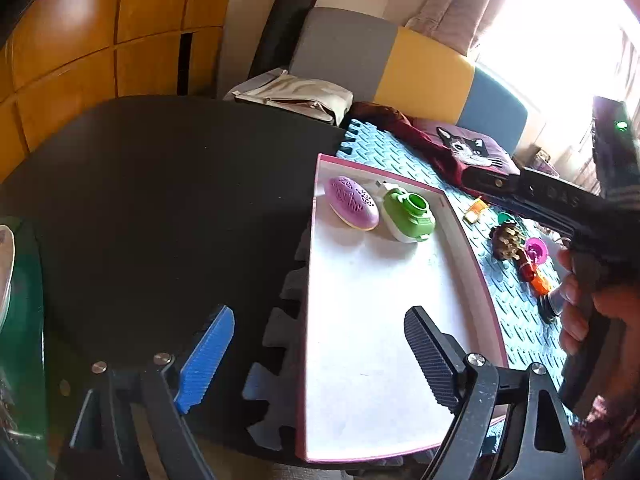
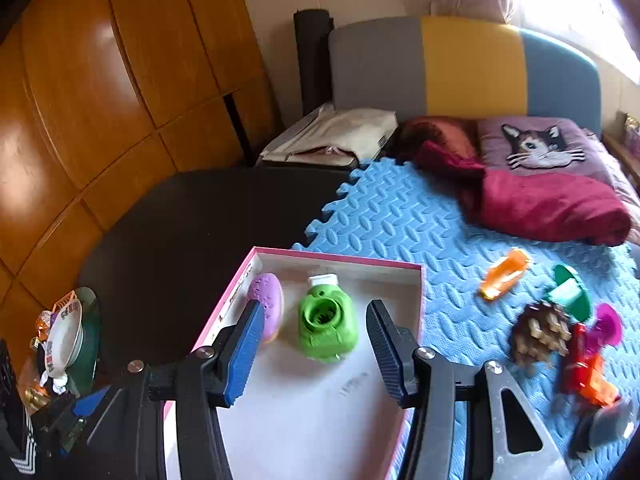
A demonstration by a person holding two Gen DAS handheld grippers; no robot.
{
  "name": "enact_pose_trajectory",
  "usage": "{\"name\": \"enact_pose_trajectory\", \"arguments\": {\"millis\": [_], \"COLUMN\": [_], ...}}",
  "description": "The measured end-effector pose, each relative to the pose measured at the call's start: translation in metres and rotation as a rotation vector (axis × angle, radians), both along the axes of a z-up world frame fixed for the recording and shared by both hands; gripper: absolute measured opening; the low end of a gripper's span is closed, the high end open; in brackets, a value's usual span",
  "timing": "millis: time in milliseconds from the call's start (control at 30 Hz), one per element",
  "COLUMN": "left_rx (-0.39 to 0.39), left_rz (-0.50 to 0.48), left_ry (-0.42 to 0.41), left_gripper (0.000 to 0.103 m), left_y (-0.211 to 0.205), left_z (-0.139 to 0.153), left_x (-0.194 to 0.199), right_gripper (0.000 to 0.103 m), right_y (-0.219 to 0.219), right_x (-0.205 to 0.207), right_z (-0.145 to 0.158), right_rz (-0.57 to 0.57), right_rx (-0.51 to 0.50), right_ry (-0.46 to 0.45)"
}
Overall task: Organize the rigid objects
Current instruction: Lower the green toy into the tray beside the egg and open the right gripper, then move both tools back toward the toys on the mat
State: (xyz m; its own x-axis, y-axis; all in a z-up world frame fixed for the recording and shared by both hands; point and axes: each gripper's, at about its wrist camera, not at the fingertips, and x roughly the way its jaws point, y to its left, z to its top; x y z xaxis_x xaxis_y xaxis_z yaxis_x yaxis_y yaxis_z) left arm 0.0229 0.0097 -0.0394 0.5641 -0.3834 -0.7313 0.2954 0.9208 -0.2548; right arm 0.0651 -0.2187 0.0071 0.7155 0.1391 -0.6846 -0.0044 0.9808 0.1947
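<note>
A pink-edged white box (image 1: 320,280) (image 2: 418,292) lies on the mats. In it sit a purple oval object (image 1: 351,208) (image 2: 267,312) and a green toy camera (image 1: 408,216) (image 2: 326,326). My left gripper (image 1: 320,356) is open and empty, low over the box's near left edge. My right gripper (image 2: 312,348) is open and empty, just above the green toy camera; its body shows in the left wrist view (image 1: 560,208). Loose on the blue mat (image 2: 400,216) lie an orange clip (image 2: 504,274), a green piece (image 2: 570,292), a brown pinecone-like object (image 2: 540,332), a magenta piece (image 2: 608,324) and red-orange toys (image 2: 588,372).
A black mat (image 1: 160,200) joins the blue one on the left. A cat-print pillow (image 2: 536,144) and red blanket (image 2: 552,204) lie at the back, with a cloth bag (image 2: 336,136). A dish on a green plate (image 2: 68,340) stands at the left. A grey-black object (image 2: 604,424) lies at the right.
</note>
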Motion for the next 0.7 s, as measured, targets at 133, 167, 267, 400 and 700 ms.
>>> {"name": "enact_pose_trajectory", "arguments": {"millis": [133,167,267,400,700], "left_rx": [0.007,0.009,0.019,0.022,0.056], "left_rz": [-0.023,-0.029,-0.041,-0.054,-0.126], "left_ry": [-0.001,-0.003,-0.013,-0.013,-0.017], "left_gripper": [0.088,0.089,0.092,0.095,0.095], "left_y": [-0.009,-0.011,-0.016,-0.023,-0.055], "left_z": [0.001,0.002,0.004,0.003,0.003], "left_x": [-0.006,-0.007,-0.012,-0.018,-0.031], "right_gripper": [0.054,0.054,0.054,0.054,0.054], "right_y": [-0.003,-0.003,-0.005,-0.008,-0.042], "right_x": [-0.018,-0.021,-0.035,-0.057,-0.103], "right_z": [-0.002,-0.003,-0.008,-0.019,-0.050], "right_rz": [-0.016,-0.021,-0.039,-0.056,-0.153], "right_rx": [-0.018,-0.023,-0.040,-0.051,-0.061], "right_ry": [0.006,0.007,0.011,0.015,0.032]}}
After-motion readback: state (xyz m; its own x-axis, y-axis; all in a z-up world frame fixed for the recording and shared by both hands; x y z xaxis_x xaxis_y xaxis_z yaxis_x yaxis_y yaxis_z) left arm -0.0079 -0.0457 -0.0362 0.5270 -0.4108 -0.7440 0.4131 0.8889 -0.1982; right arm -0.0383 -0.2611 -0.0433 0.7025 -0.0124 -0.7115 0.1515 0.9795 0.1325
